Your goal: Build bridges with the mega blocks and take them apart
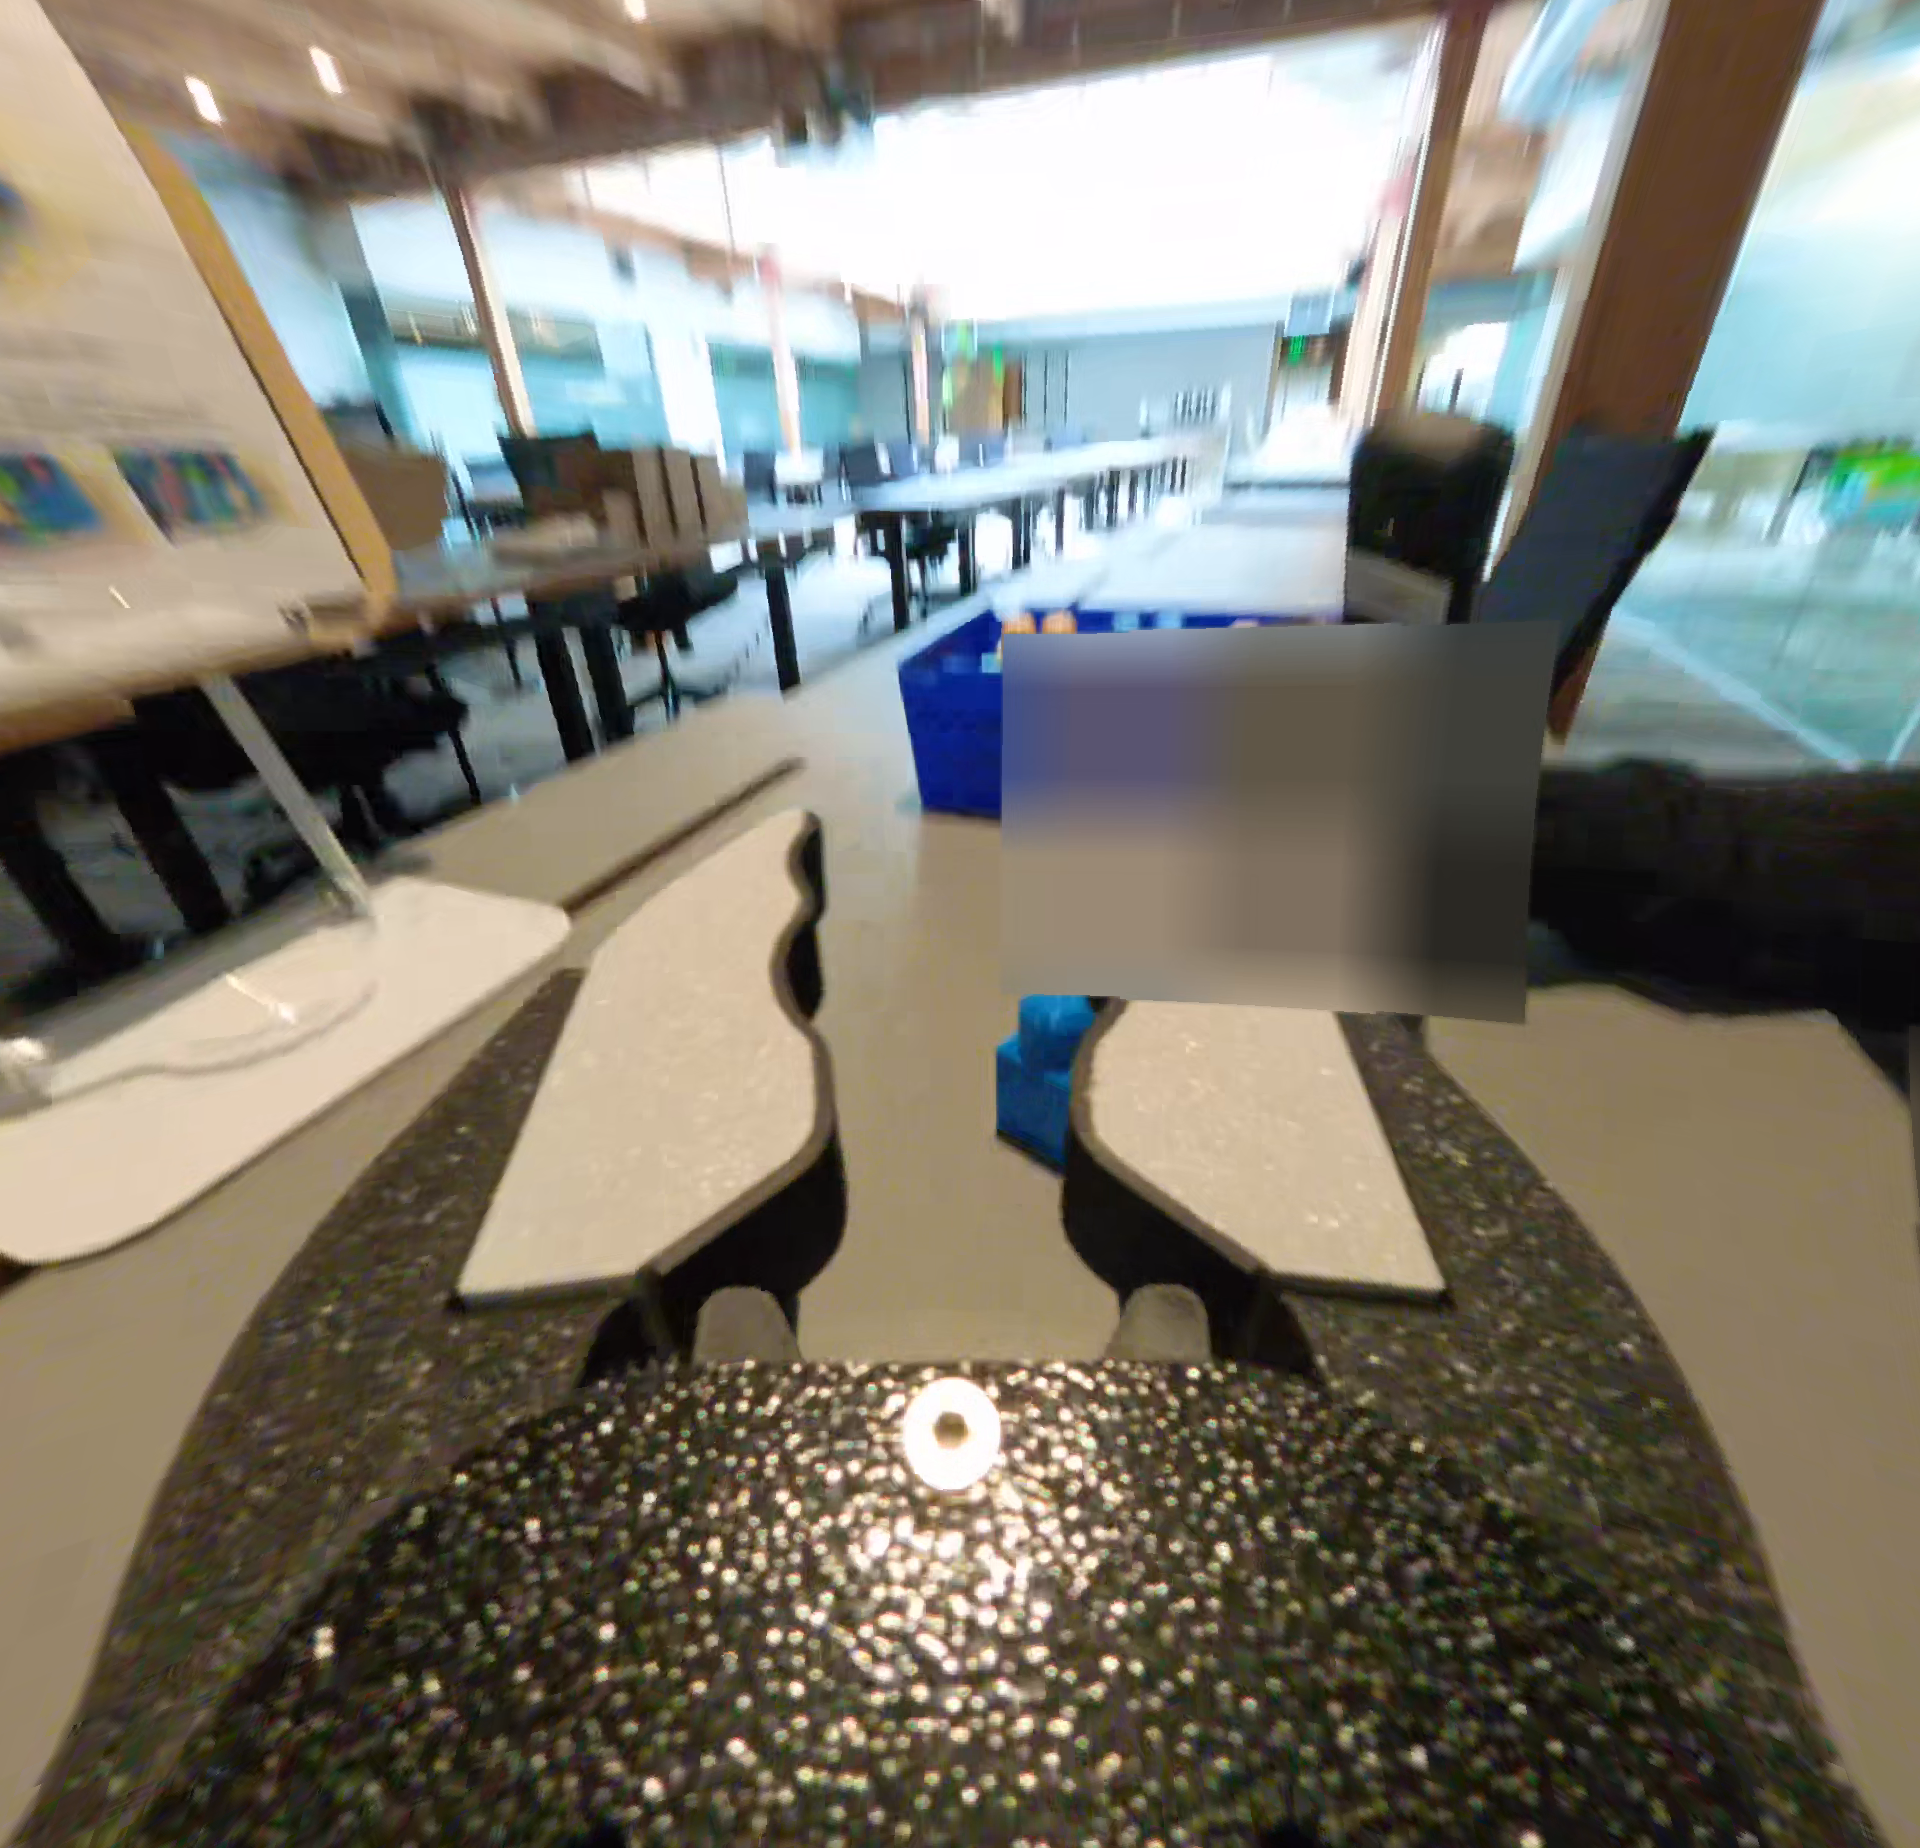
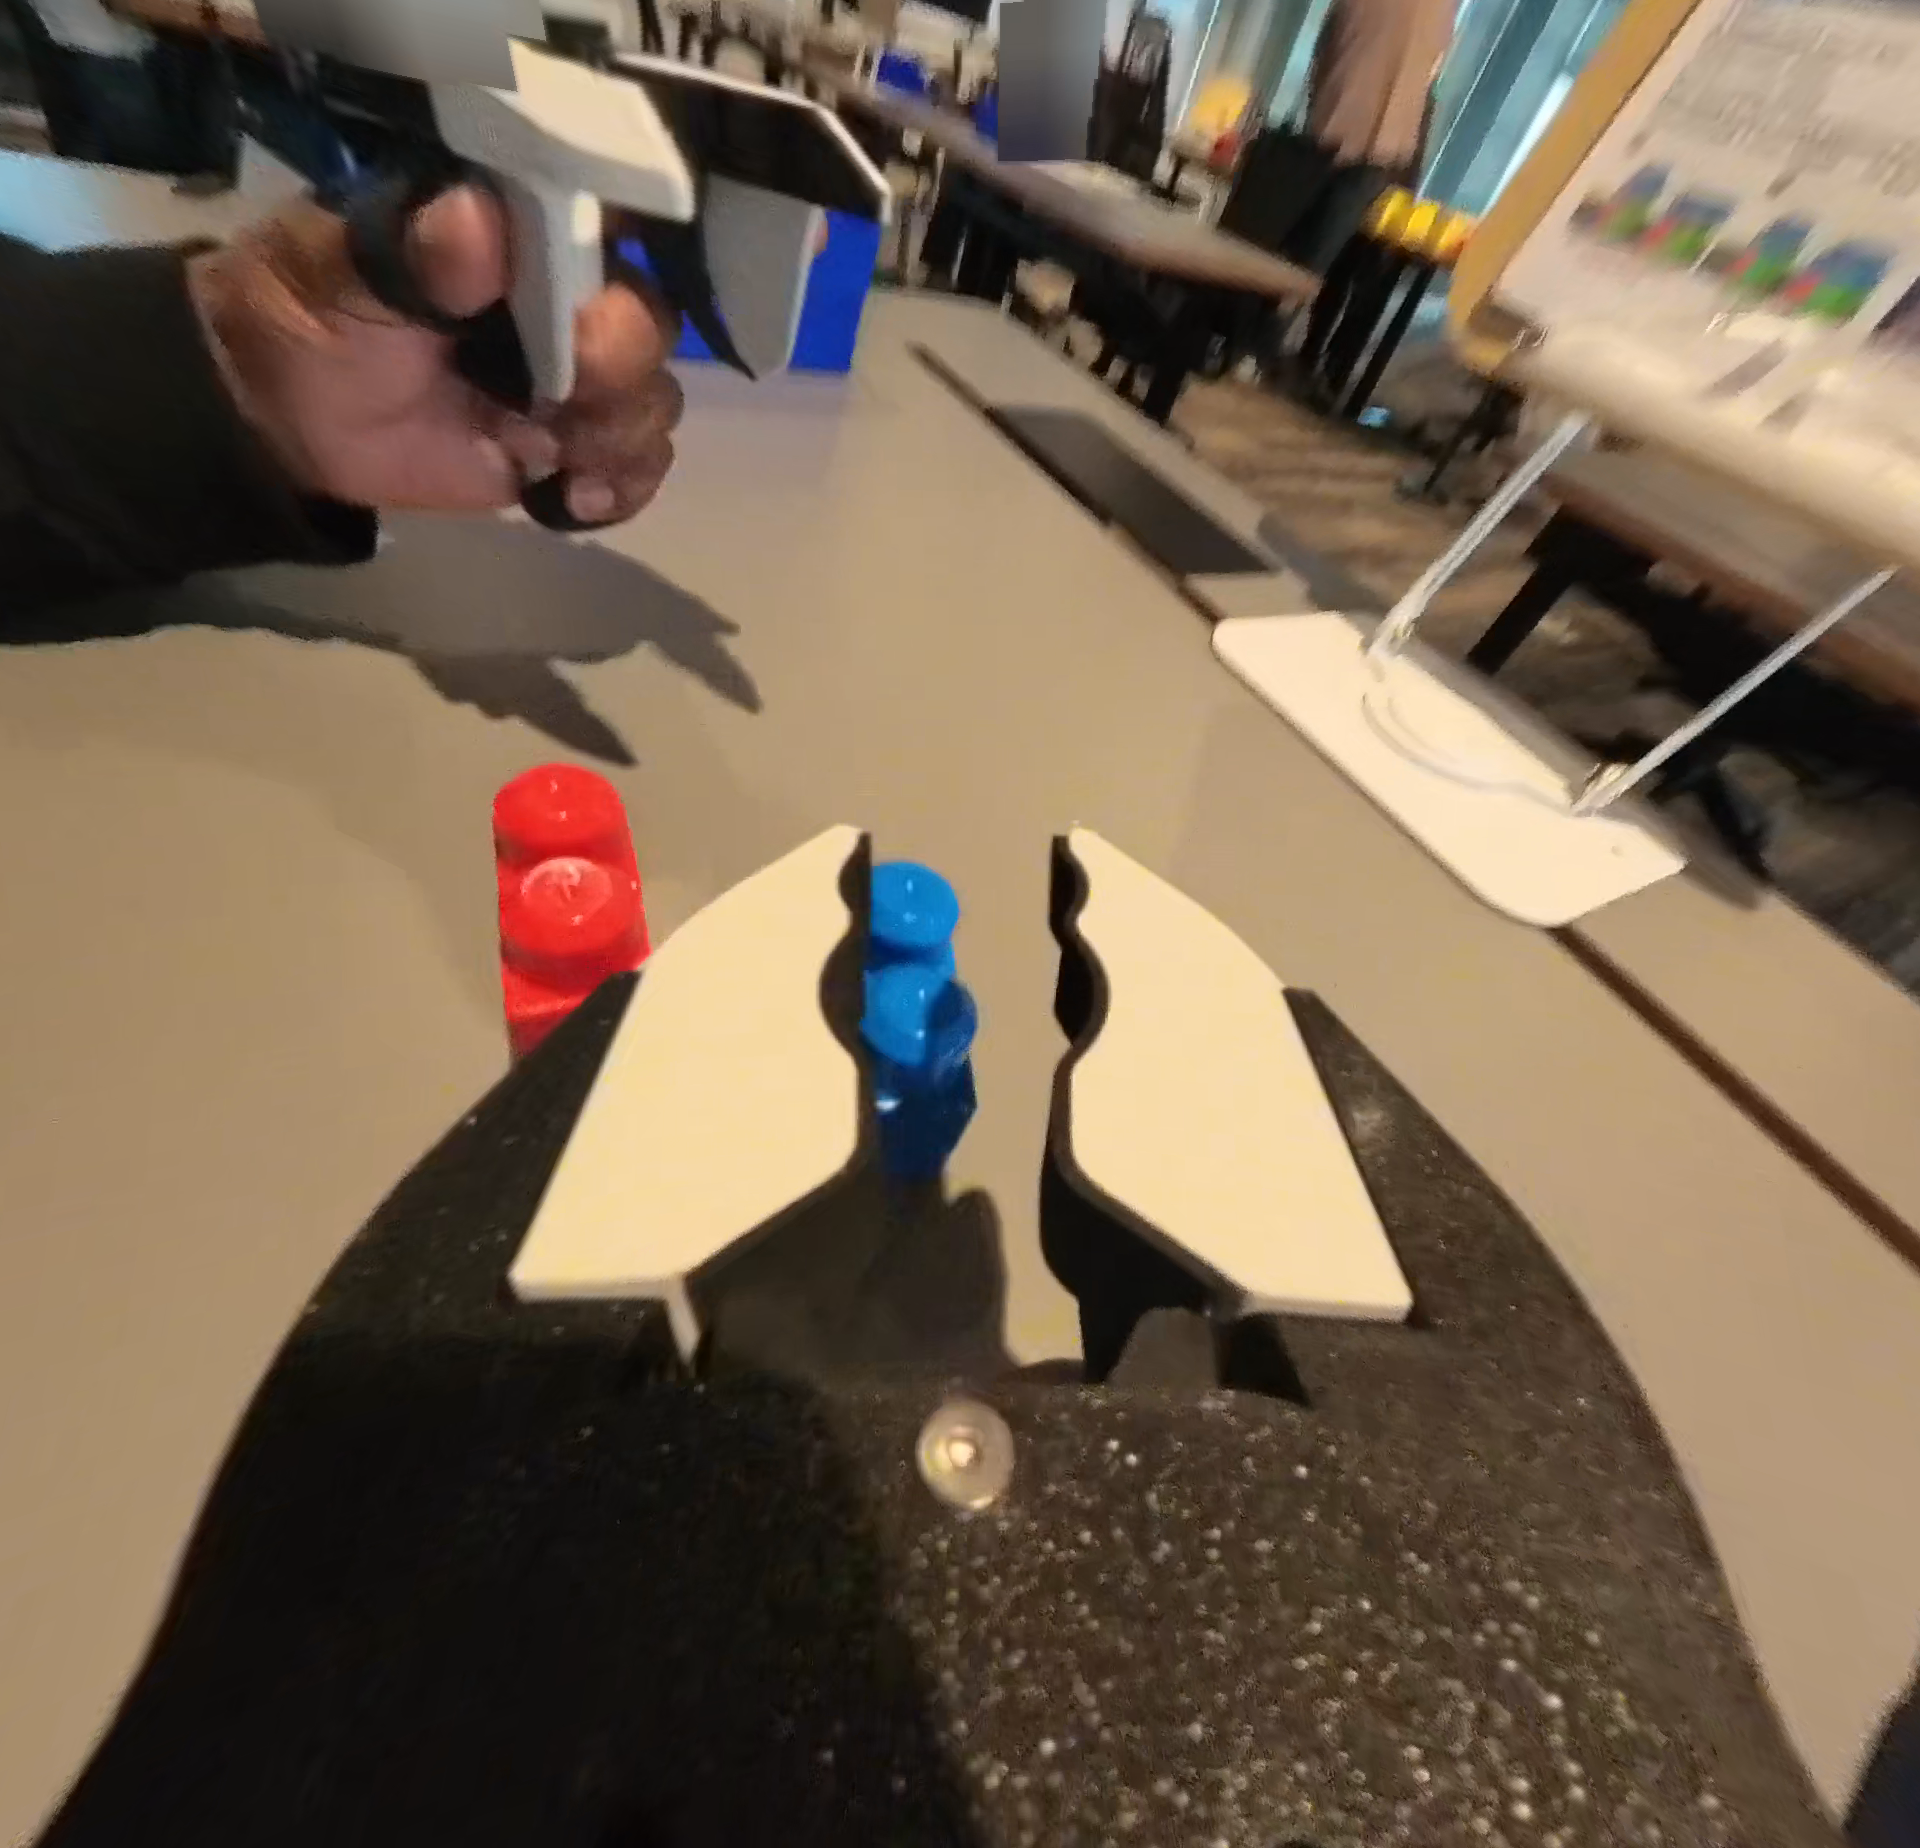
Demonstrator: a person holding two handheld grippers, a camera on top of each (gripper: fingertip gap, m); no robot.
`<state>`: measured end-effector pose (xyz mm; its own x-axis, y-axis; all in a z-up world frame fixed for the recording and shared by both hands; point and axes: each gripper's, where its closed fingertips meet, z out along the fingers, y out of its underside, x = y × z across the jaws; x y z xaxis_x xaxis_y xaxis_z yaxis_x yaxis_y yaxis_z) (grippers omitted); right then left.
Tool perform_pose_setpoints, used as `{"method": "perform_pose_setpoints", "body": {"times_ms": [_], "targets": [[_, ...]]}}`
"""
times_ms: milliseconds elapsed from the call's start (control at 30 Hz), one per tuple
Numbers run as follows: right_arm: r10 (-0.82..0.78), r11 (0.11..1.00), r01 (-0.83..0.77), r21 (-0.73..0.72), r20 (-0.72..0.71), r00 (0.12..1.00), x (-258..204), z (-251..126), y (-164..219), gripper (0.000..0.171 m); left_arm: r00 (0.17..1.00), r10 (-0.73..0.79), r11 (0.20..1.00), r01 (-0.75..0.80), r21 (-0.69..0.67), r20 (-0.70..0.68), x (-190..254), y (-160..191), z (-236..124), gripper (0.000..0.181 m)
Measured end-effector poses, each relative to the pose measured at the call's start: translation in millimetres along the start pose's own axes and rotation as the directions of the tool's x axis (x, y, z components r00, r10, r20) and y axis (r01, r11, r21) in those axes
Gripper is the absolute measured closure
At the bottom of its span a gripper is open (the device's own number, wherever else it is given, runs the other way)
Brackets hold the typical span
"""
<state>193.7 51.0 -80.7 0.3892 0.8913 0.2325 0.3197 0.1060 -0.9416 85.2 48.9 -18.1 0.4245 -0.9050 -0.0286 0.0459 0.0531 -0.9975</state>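
Note:
A blue mega block stands on the grey table between the fingers of my right gripper. The jaws are open, with the block close to the left finger and apart from the right one. A red mega block stands just left of that gripper. My left gripper is open and empty, with a blue block on the table beside its right finger; that fingertip is hidden behind a blurred patch. In the right wrist view, a hand holds the left gripper above the table at the far left.
A blue bin holding blocks stands at the far side of the table and also shows in the right wrist view. A sign stand's white base lies near the table's edge, at the left in the left wrist view. A dark slot runs across the table. Left tips to right tips: about 12 cm.

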Motion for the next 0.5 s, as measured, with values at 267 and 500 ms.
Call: {"method": "perform_pose_setpoints", "body": {"times_ms": [267, 500], "targets": [[0.083, 0.975, -0.065, -0.214, 0.077, 0.994, -9, 14, 49, 0.106, 0.999, 0.044, 0.943, -0.042, -0.33, -0.004, 1, 83, 31, 0.1], [0.044, 0.971, -0.027, -0.237, 0.067, 0.997, -12, 17, 54, 0.115, 0.976, 0.187, 0.936, -0.143, -0.321, 0.11, -15, 73, 23, 0.136]]}}
